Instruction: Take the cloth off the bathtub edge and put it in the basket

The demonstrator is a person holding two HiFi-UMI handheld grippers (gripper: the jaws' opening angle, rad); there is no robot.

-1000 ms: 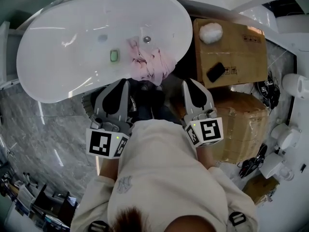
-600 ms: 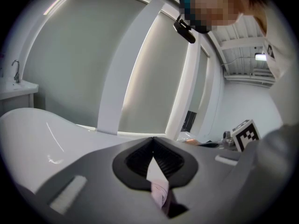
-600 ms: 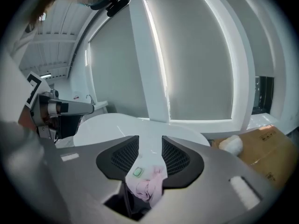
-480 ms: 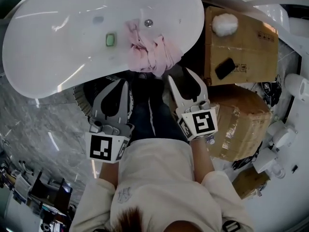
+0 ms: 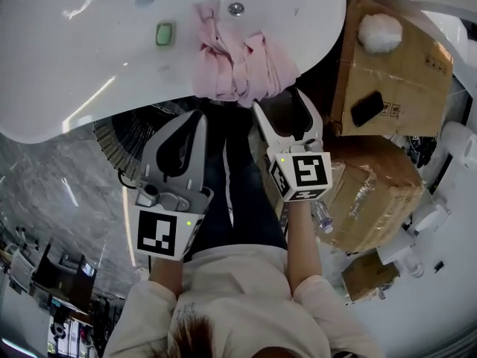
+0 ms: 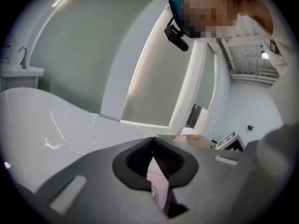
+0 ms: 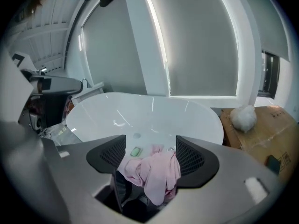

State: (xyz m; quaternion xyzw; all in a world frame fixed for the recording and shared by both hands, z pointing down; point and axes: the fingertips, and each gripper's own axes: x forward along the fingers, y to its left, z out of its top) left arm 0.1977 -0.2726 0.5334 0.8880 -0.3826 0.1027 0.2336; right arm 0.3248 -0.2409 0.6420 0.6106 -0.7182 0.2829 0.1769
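Note:
A pink cloth (image 5: 238, 62) hangs crumpled over the near edge of the white bathtub (image 5: 89, 80). My right gripper (image 5: 282, 104) is just below and right of the cloth's hanging end, apart from it. Its jaws have just been opening and stand open, with nothing between the pads. In the right gripper view the cloth (image 7: 152, 171) shows beyond the right gripper (image 7: 150, 146). My left gripper (image 5: 195, 119) is shut and empty below the tub edge, left of the cloth. A sliver of cloth (image 6: 159, 188) shows past the left gripper (image 6: 152, 143). A dark ribbed basket (image 5: 123, 136) sits on the floor under the tub's rim.
A green bar (image 5: 165, 33) and a drain (image 5: 236, 8) lie inside the tub. Cardboard boxes (image 5: 402, 73) stand to the right, bearing a white fluffy ball (image 5: 380, 32) and a black object (image 5: 367, 108). The person's legs (image 5: 238, 185) stand between the grippers.
Both grippers have come down toward the tub edge and the cloth. The right gripper's jaws have spread from shut to open. The tub and cloth now look larger and nearer.

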